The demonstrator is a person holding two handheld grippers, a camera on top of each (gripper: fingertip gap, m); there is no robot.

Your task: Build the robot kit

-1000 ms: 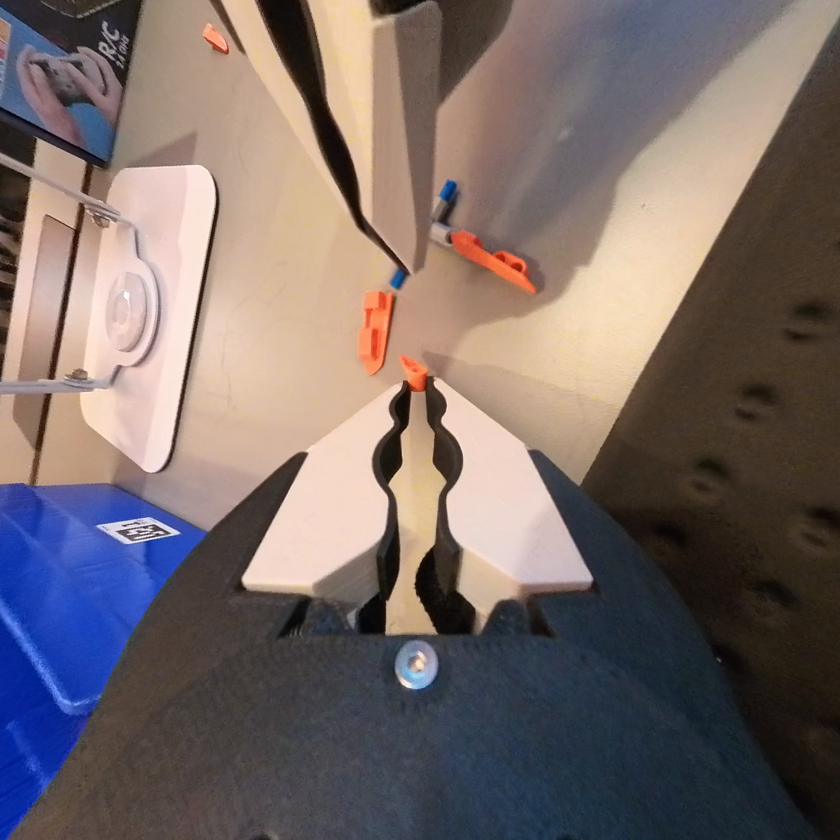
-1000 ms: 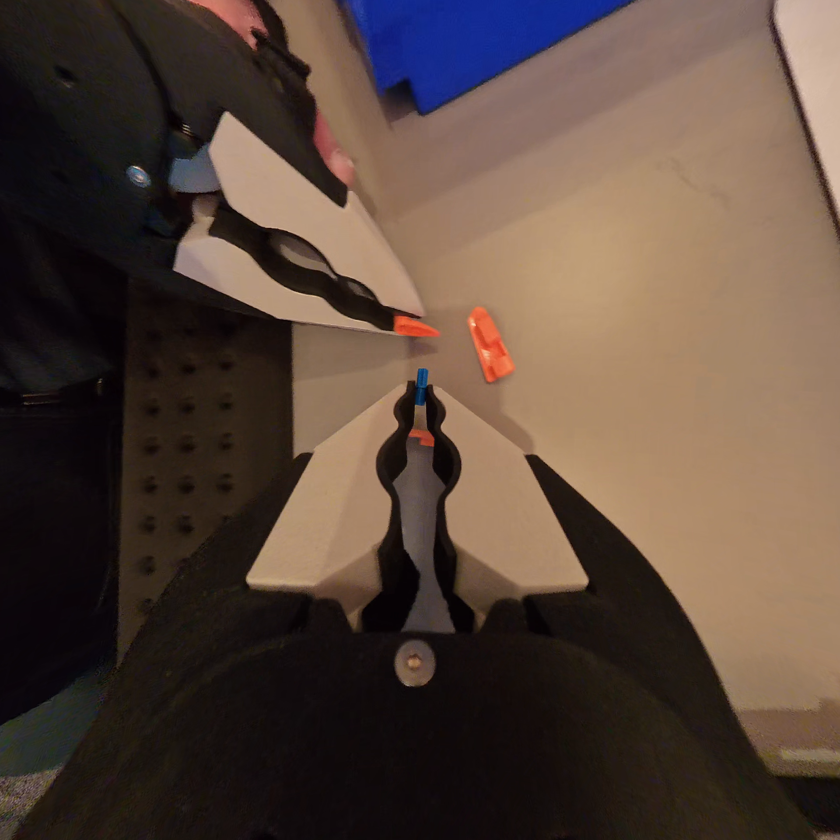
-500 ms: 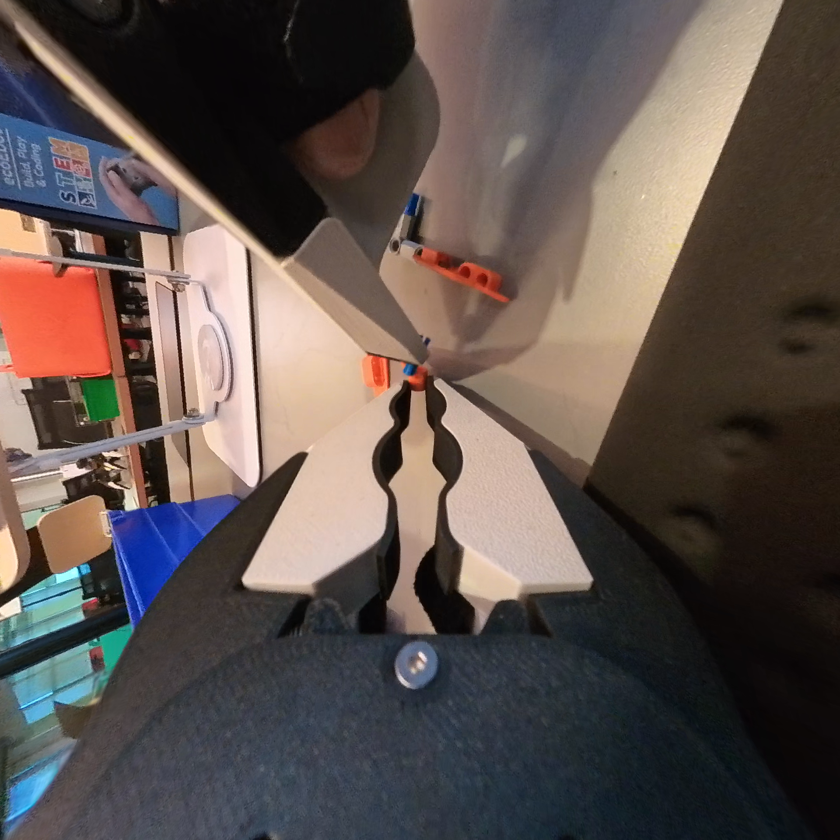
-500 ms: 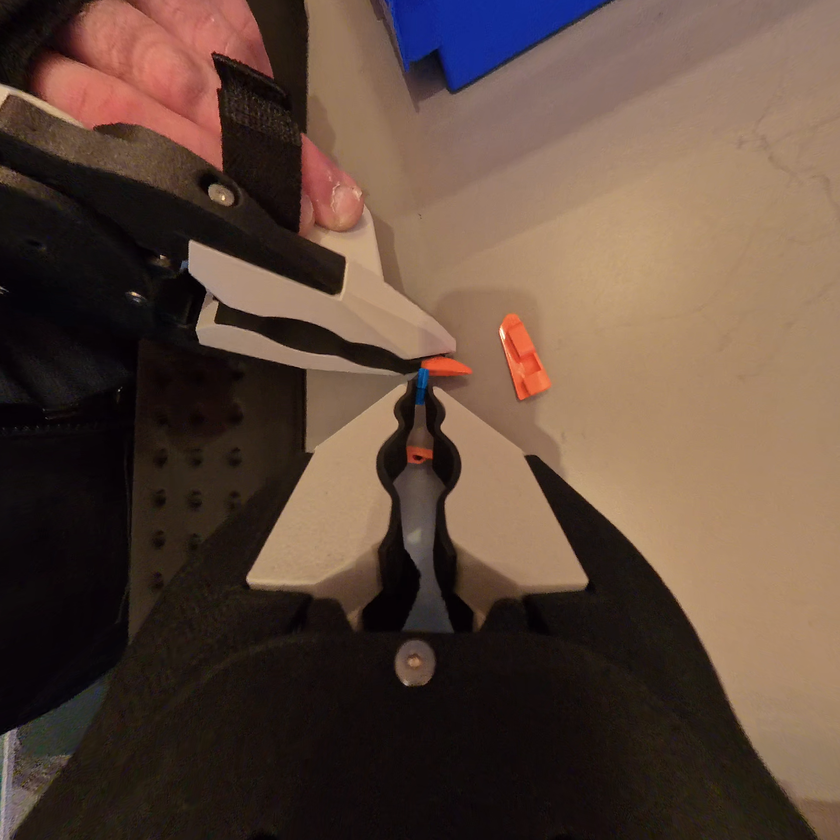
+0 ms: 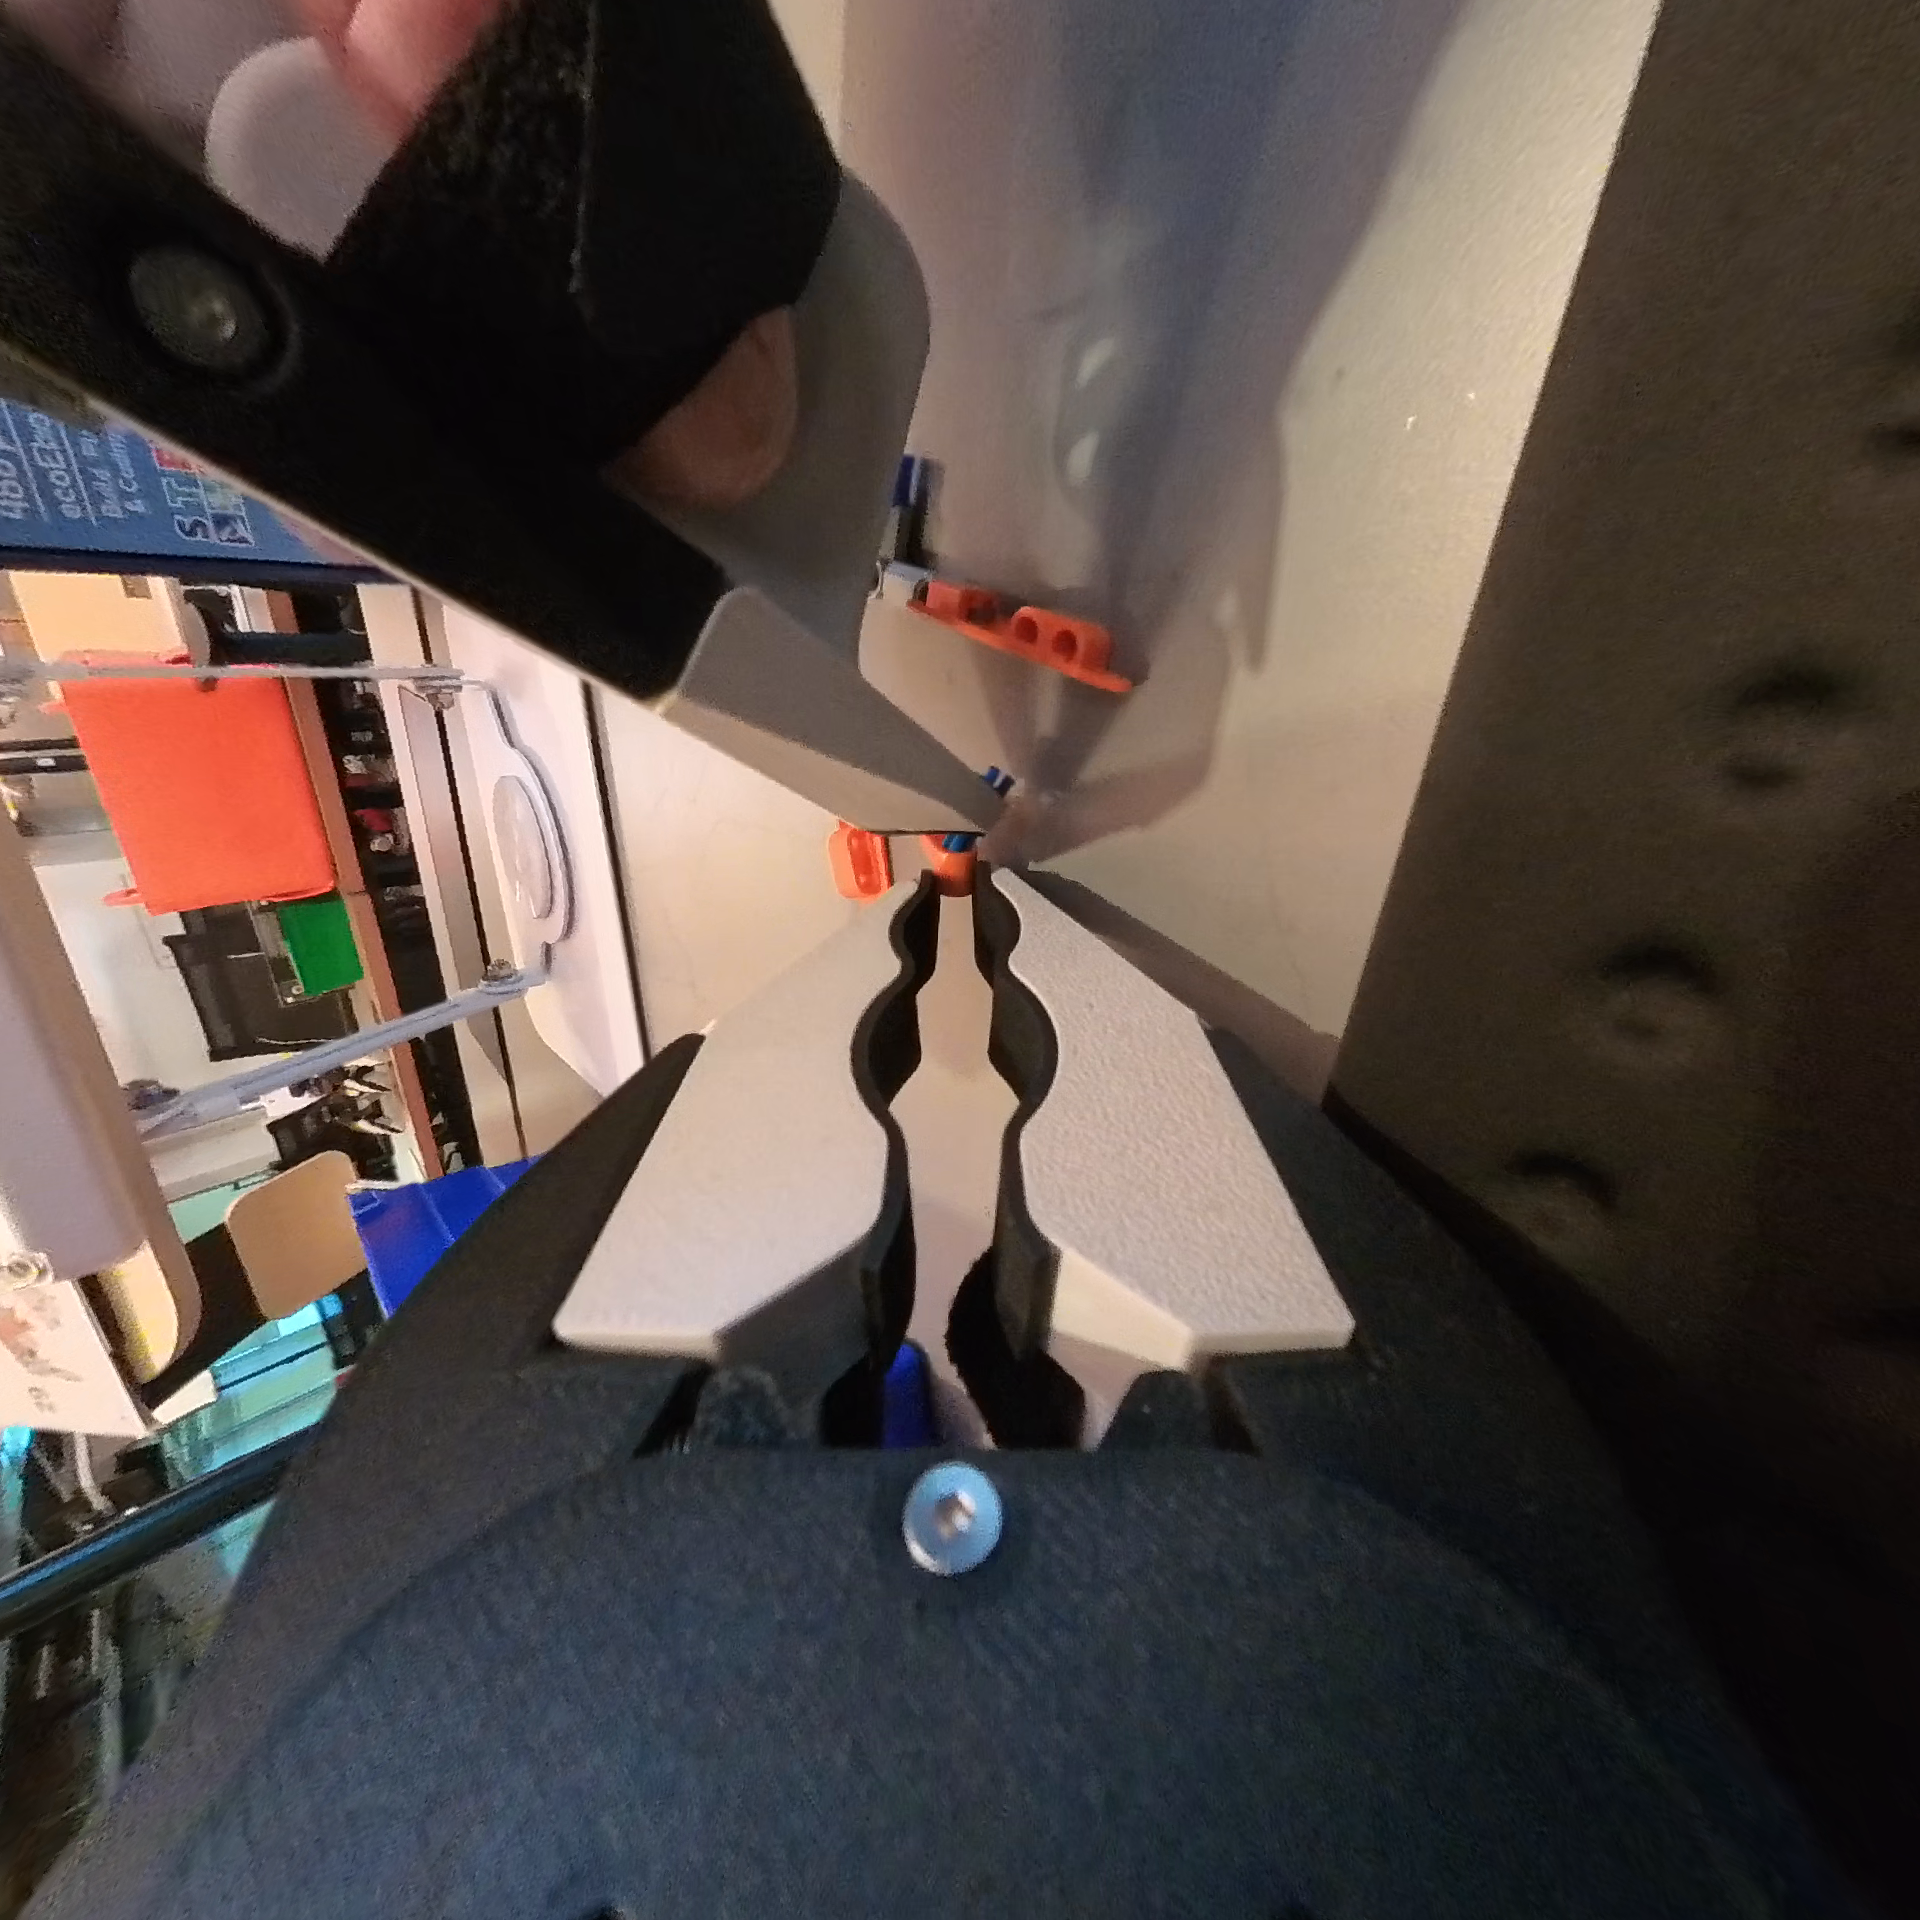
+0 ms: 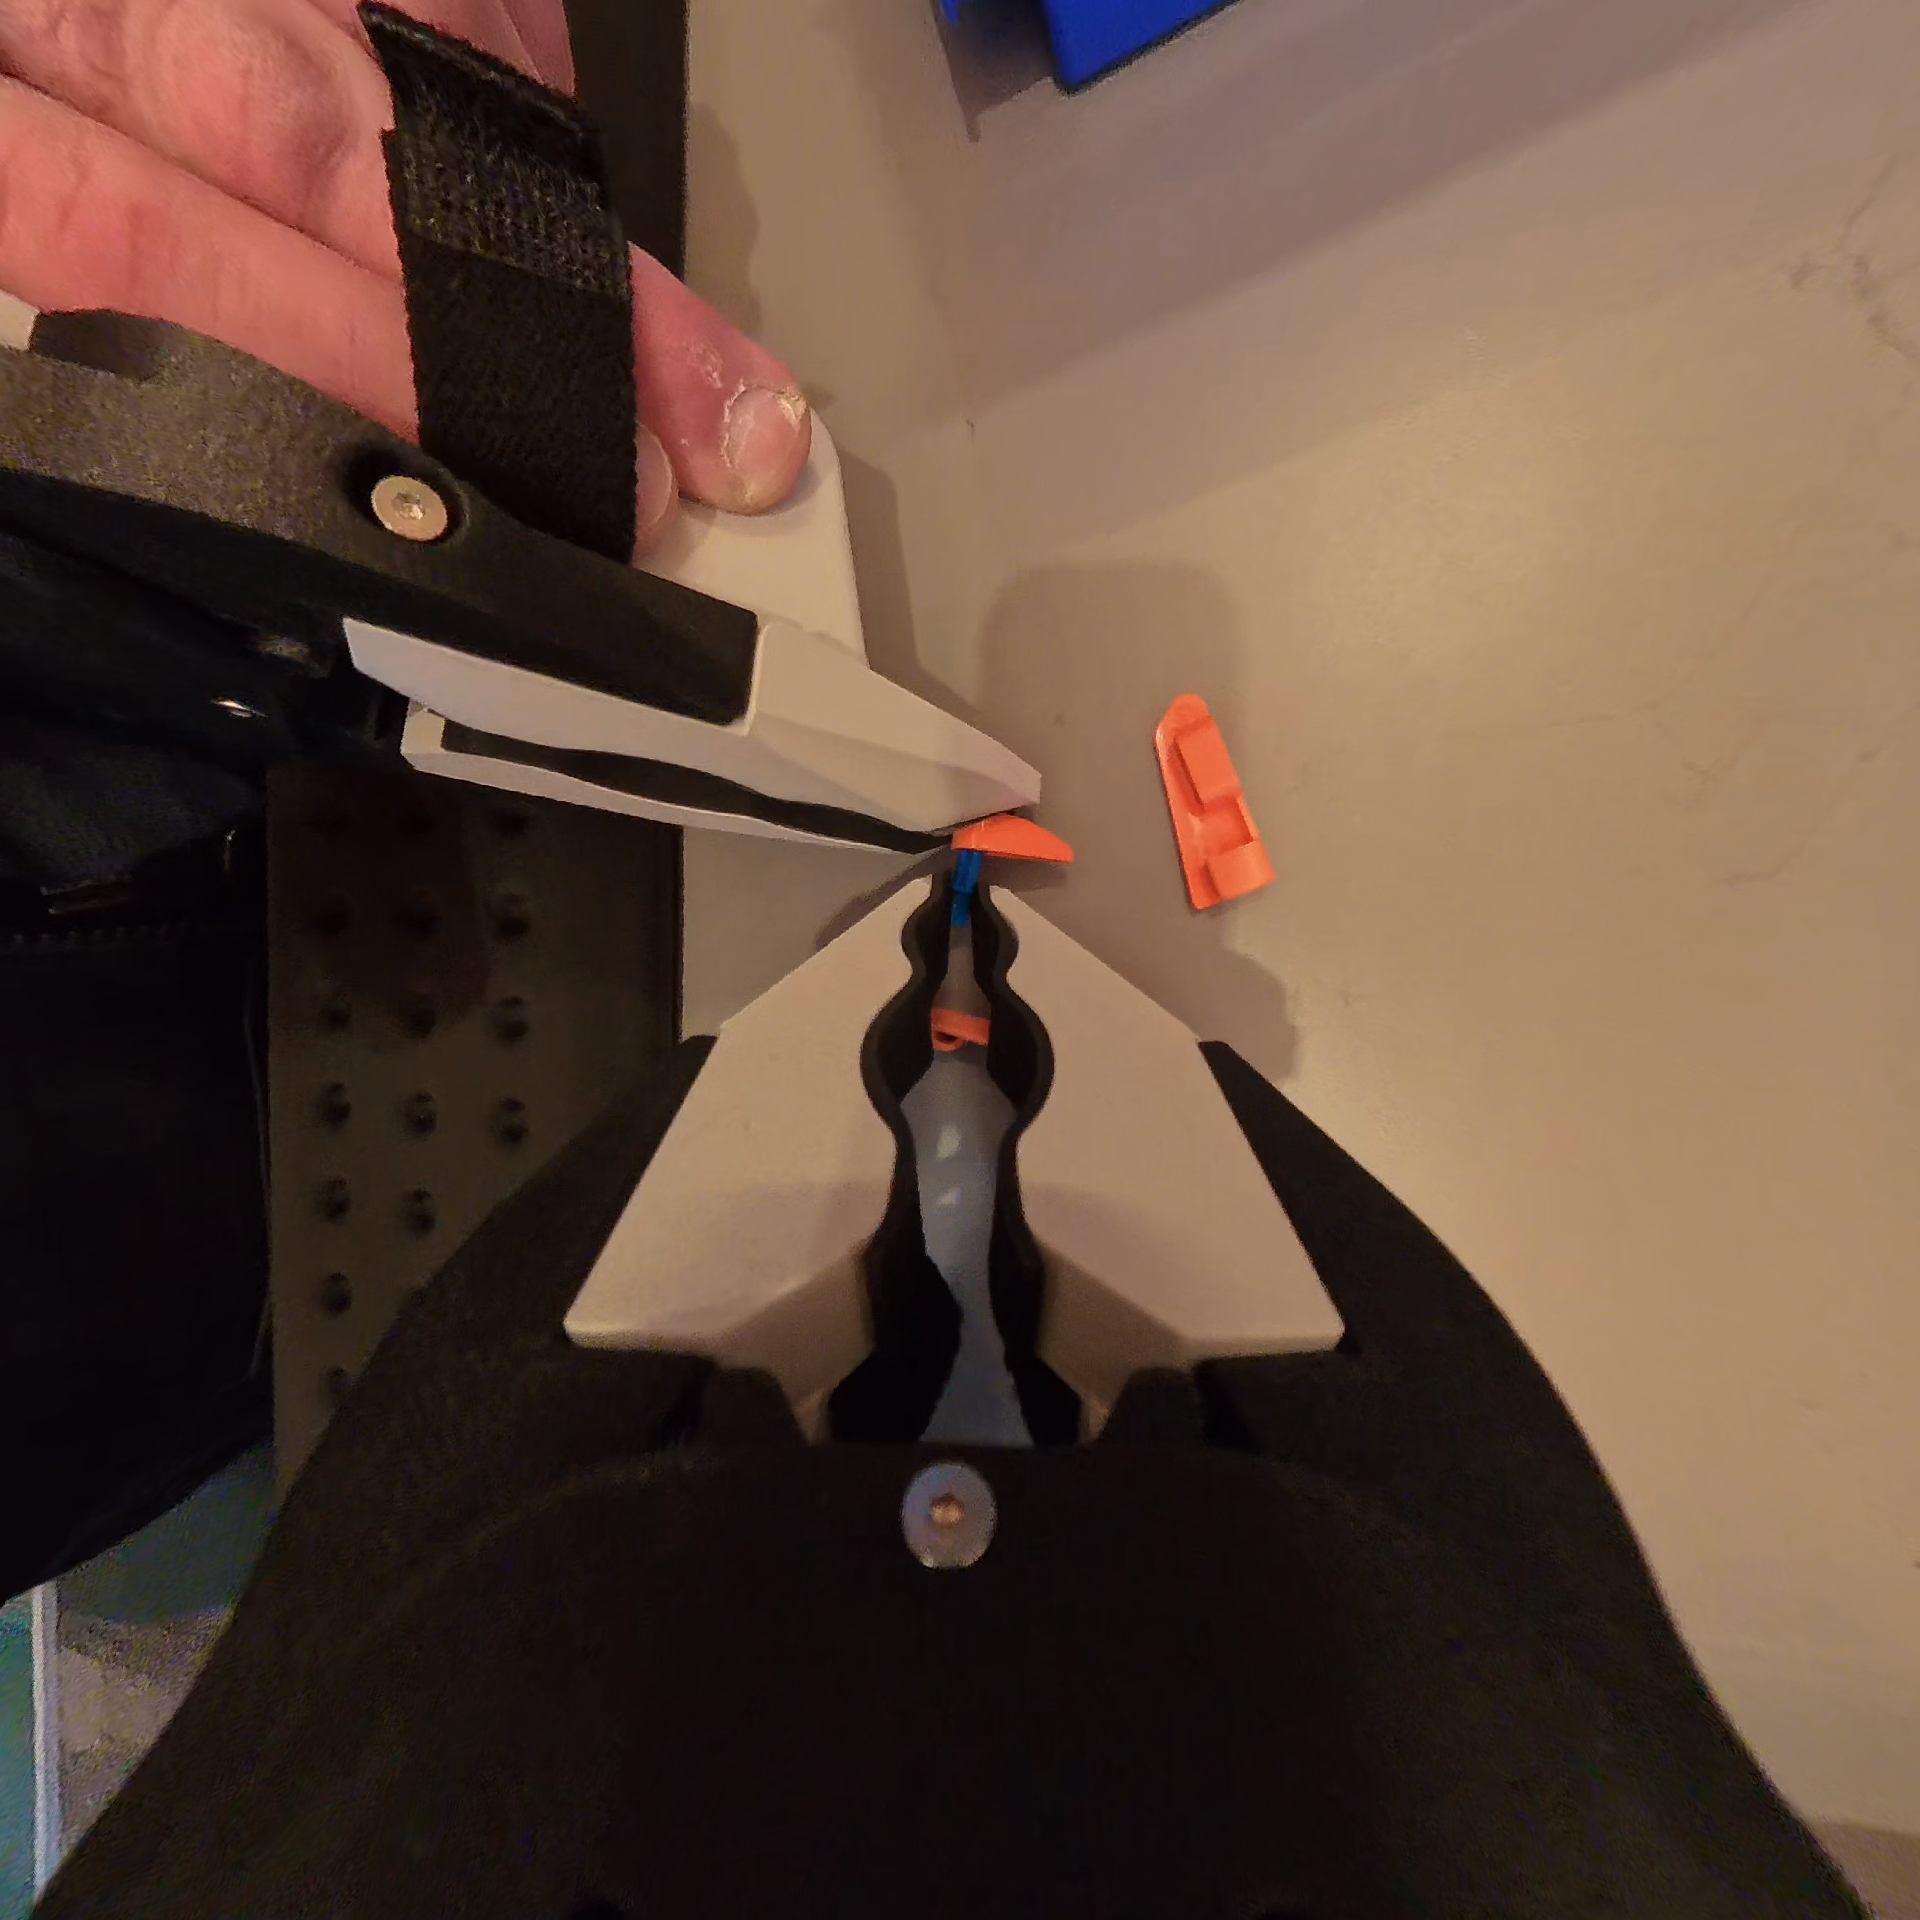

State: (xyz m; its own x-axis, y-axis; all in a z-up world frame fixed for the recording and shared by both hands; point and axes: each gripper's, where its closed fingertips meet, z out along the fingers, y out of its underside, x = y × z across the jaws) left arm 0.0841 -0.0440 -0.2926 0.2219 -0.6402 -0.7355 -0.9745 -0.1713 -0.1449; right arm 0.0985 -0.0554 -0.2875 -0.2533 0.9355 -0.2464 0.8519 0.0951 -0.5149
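Small orange piece [image 6: 1013, 837] pinched at the very tip of the left gripper [image 6: 961, 821], up off the tabletop [image 6: 1558, 935]. Blue pin [image 6: 964, 891] nipped at the tip of the right gripper [image 6: 966, 904], its end right up against the orange piece, touching or all but. Both pairs of jaws drawn in narrow, each closed on its little part. Tips meeting nose to nose at an angle, seen from the left wrist too: left gripper [image 5: 954, 883] clamped on the orange piece [image 5: 951, 868], right gripper [image 5: 987, 816] slanting in from upper left with the blue pin [image 5: 997, 777] poking out.

A hand [image 6: 260, 208] strapped onto the left gripper's body, fingertip resting on its pale finger plate. Loose orange part [image 6: 1214, 802] flat on the tabletop, just beside the meeting point. Orange holed beam [image 5: 1023, 634] with a grey-and-blue connector lying farther back. Blue bin [image 6: 1122, 36] at the far edge. Dark pegboard panel [image 6: 416, 1091] alongside. White plate on a metal stand [image 5: 525, 852] off to the left.
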